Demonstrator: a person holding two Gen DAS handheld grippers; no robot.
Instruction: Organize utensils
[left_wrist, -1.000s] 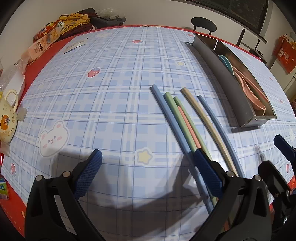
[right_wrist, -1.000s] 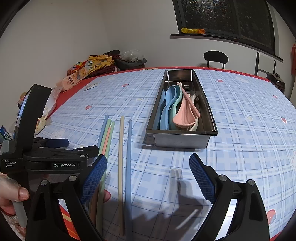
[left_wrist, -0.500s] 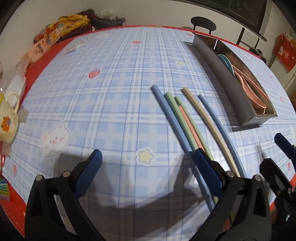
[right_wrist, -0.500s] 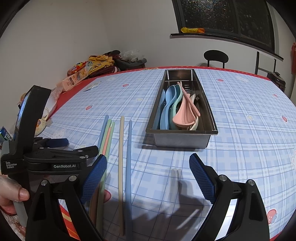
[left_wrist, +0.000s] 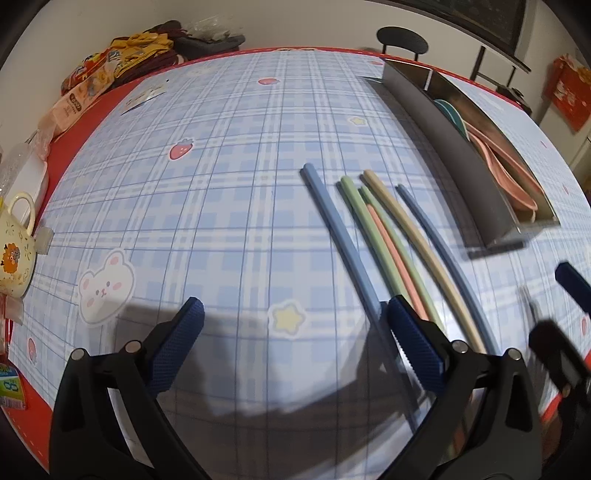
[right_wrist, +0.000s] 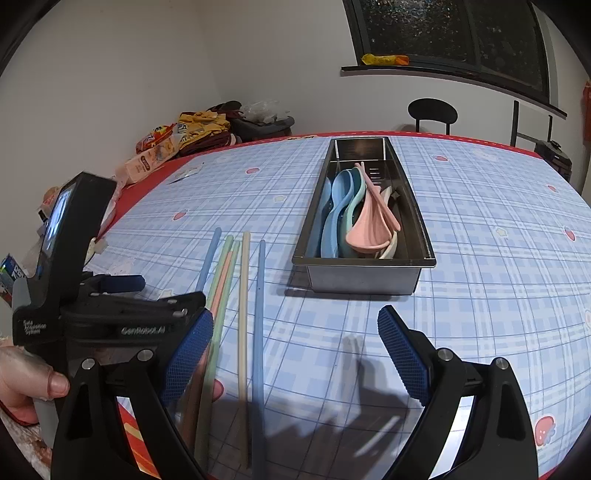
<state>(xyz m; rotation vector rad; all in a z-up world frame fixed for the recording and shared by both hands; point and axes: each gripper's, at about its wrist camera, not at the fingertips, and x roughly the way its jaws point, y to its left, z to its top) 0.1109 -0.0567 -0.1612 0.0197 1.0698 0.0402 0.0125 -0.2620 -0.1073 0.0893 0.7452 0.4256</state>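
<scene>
Several long chopsticks lie side by side on the checked tablecloth: a blue one (left_wrist: 334, 229), green ones (left_wrist: 364, 221), a pink one (left_wrist: 391, 247), a beige one (left_wrist: 413, 236) and a thin blue one (left_wrist: 439, 240). They also show in the right wrist view (right_wrist: 242, 288). A steel tray (right_wrist: 364, 282) beyond them holds blue and pink spoons (right_wrist: 365, 225). My left gripper (left_wrist: 291, 332) is open and empty, low over the cloth, its right finger over the chopsticks' near ends. My right gripper (right_wrist: 295, 347) is open and empty, just right of the chopsticks.
A yellow mug (left_wrist: 14, 251) and a white container (left_wrist: 27, 177) stand at the table's left edge. Snack packets (left_wrist: 107, 77) and dark cloth lie at the far left corner. A black chair (right_wrist: 432, 110) stands behind the table. The tablecloth (right_wrist: 498, 258) lies right of the tray.
The left gripper has shifted slightly forward and left along the chopsticks. The right gripper has hardly moved. Both stay open.
</scene>
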